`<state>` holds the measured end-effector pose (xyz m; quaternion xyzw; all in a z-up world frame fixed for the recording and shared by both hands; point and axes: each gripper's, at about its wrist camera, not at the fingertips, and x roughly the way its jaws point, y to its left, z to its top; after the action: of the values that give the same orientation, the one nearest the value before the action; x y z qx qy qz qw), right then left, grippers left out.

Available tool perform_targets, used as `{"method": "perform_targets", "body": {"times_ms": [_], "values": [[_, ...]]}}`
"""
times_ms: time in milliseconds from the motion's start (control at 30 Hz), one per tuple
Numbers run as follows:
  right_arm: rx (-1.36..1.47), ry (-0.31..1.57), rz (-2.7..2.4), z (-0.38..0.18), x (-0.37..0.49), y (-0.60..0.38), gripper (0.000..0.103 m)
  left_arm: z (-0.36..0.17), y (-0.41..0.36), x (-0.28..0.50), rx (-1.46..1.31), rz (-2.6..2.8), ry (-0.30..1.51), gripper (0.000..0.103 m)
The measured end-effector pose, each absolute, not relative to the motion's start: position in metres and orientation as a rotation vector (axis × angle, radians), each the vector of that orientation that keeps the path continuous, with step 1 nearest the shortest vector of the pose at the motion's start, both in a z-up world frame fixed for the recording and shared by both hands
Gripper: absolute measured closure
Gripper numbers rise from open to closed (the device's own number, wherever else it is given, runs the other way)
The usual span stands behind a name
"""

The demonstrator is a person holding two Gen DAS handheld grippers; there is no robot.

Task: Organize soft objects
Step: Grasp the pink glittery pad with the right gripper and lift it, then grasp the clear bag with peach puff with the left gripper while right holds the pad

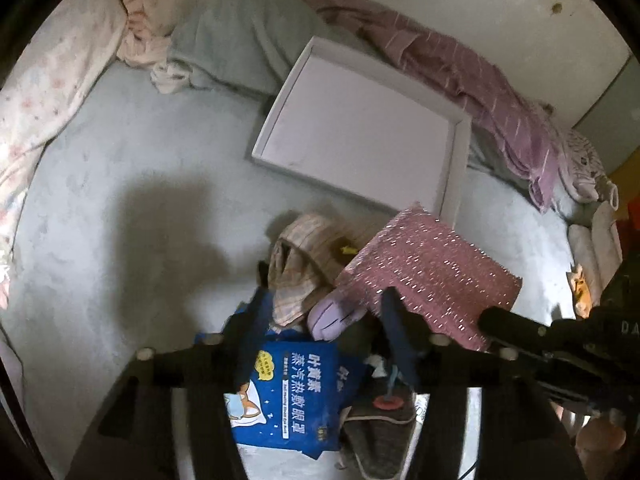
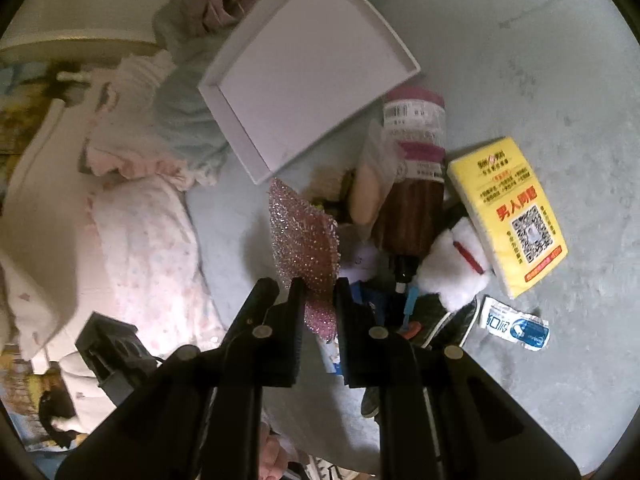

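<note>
Right wrist view shows the right tool [image 2: 316, 292] clenched on the near edge of a pink sparkly scouring cloth [image 2: 304, 232], which stands up from the bed [image 2: 520, 60] between its two fingers. Just beyond it lies one white shallow box [image 2: 304, 76], and nothing is inside it. I judge the sorting has barely begun: this cloth looks like the first thing headed for the box, and the whole pile is left.

In the left wrist view the left tool [image 1: 320, 308] stands released, fingers apart, with nothing gripped between them; it hovers over the near end of the pile, above a blue eye-mask packet [image 1: 288, 392]. The same pink cloth shows to its right, with the right tool's dark finger at its near right corner.

Counted from both views, near the box:
- one pink sparkly cloth, held
- one checked beige fabric piece [image 1: 308, 256]
- one small lilac soft thing [image 1: 332, 316]
- one white fluffy item with a red strip [image 2: 456, 268]
- one brown folded umbrella with a maroon label [image 2: 412, 184]
- one yellow tissue pack [image 2: 512, 216]
- one blue packet
- one small white-and-blue sachet [image 2: 516, 328]

Bedding and clothes are heaped along the far and left sides; how many pieces I cannot tell.
</note>
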<state>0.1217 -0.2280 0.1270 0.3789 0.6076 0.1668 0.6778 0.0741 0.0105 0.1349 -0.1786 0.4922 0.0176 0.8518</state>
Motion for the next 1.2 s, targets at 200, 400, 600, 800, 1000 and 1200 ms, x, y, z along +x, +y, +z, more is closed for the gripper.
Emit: {"method": "perform_targets", "body": {"times_ms": [200,400,600,800,1000,1200], "values": [[0.948,1.282,0.309,0.134,0.11,-0.27,0.087,0.131,-0.012,0.083,-0.35,-0.028,1.079,0.044],[0.933,1.256,0.196,0.137,0.102,-0.294,0.087,0.112,-0.031,0.098,-0.336,-0.084,1.154,0.044],[0.911,1.261,0.122,0.134,0.098,-0.309,0.087,0.097,-0.039,0.107,-0.396,-0.149,1.2,0.047],[0.948,1.271,0.107,0.131,0.093,-0.312,0.087,0.102,-0.054,0.126,-0.39,-0.168,1.204,0.047],[0.96,1.262,0.077,0.129,0.092,-0.323,0.087,0.09,-0.084,0.144,-0.255,-0.165,1.263,0.047],[0.999,1.263,0.051,0.124,0.089,-0.333,0.087,0.069,-0.088,0.151,-0.211,-0.105,1.309,0.047]]}}
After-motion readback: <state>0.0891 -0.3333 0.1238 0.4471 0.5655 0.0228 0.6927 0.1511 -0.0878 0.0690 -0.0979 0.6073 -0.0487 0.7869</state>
